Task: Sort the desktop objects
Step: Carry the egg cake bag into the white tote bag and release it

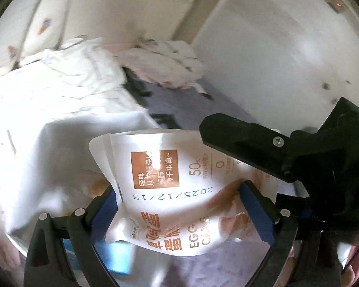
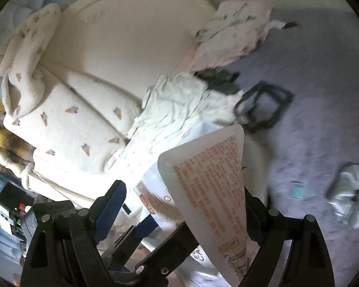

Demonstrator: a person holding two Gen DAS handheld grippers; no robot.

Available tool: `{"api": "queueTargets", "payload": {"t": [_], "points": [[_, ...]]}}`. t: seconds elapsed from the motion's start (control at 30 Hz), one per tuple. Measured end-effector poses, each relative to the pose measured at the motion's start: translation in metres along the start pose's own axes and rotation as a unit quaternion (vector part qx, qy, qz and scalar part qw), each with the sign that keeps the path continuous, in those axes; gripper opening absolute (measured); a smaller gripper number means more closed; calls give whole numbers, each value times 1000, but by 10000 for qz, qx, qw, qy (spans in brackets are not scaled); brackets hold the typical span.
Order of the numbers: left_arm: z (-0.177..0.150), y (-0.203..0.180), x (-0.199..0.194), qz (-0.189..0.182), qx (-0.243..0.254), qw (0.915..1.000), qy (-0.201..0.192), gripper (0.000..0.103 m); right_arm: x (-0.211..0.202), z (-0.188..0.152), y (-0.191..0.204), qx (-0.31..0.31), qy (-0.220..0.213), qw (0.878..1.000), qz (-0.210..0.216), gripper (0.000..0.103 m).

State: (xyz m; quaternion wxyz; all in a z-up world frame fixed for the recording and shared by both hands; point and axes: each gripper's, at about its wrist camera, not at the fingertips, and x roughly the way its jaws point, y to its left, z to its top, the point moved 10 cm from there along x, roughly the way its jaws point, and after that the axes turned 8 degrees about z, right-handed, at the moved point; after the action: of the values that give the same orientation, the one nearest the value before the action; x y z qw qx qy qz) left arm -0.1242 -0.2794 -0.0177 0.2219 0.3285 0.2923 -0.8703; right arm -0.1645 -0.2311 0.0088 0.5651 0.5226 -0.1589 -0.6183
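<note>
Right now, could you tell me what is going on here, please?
A person is sorting things with two tools. The left hand-held gripper has a white egg cake snack bag between its blue pads, which touch the bag's edges. The right hand-held gripper has the same bag's printed back standing between its fingers. Beyond lie crumpled white cloth, a cream blanket and a purple surface.

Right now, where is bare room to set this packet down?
Bare lavender surface between the black square frame and the crumpled silvery wrapper. Crowded leftward: heaped white cloth, pink-edged cloth beyond.
</note>
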Motion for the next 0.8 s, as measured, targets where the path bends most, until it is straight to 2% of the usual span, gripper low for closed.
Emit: {"api": "queueTargets", "payload": {"t": [0.17, 0.27, 0.33, 0.4, 0.5, 0.63, 0.73, 0.8], "points": [[-6, 49, 46, 472, -297, 9976, 407, 96, 69, 1, -32, 499, 415, 9976, 227, 89], [-23, 81, 74, 784, -700, 9914, 779, 95, 107, -10, -61, 960, 774, 9919, 315, 89], [-33, 95, 89, 861, -943, 9868, 997, 95, 124, -17, -77, 1161, 925, 9886, 264, 89], [-40, 101, 97, 991, -1034, 9834, 1115, 90, 137, -22, -93, 1292, 1041, 9860, 142, 89], [-41, 101, 100, 1175, -934, 9830, 1057, 89, 142, -26, -107, 1358, 1049, 9852, -37, 89], [-40, 100, 95, 1327, -915, 9809, 1091, 89, 136, -26, -109, 1369, 1025, 9853, -45, 89], [-30, 96, 78, 1523, -786, 9812, 889, 89, 123, -23, -98, 1354, 868, 9870, 43, 89], [-18, 89, 63, 1637, -574, 9825, 684, 90, 106, -15, -85, 1131, 628, 9916, -48, 89]]}}
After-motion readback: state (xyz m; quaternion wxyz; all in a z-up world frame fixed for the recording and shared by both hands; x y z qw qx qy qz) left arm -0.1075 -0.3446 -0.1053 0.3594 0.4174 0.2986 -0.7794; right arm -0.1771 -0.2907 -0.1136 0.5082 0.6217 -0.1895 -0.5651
